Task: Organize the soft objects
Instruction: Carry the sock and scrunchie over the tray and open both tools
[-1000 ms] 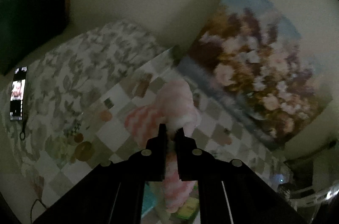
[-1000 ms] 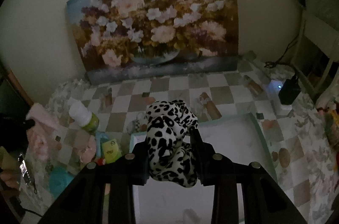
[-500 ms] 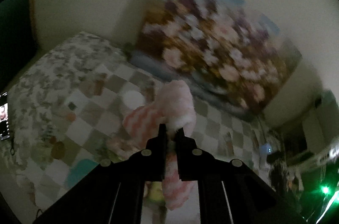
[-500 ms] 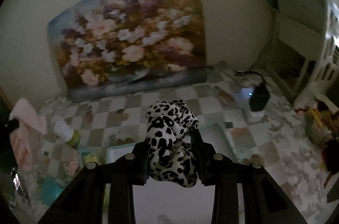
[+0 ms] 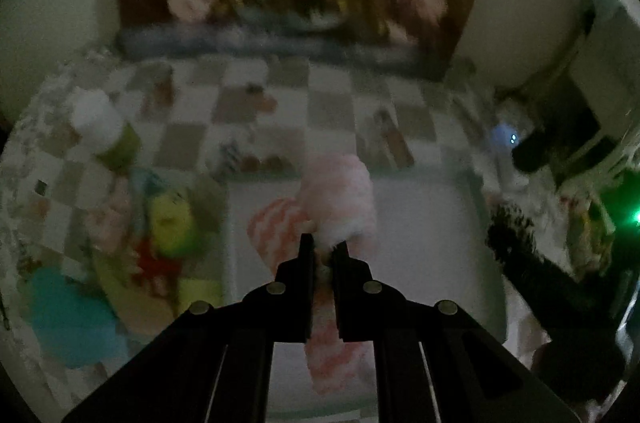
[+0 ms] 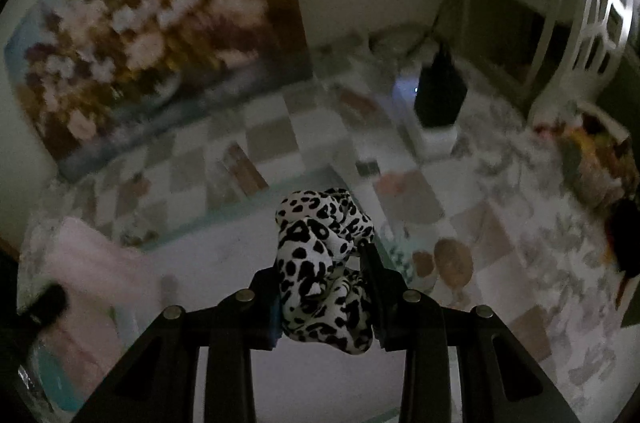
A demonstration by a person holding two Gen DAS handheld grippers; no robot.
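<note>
Right now the left tongs (image 5: pixel 323 250) clench a pink fluffy cloth (image 5: pixel 340 199) above the white tray (image 5: pixel 432 223), while the right tongs (image 6: pixel 323 265) grip a leopard-print scrunchie (image 6: pixel 320 263) over the tray's right edge.

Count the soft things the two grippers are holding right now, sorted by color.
Pink and white fluffy item, in the left gripper: 1
Black and white leopard-spotted item, in the right gripper: 1
Total: 2
</note>
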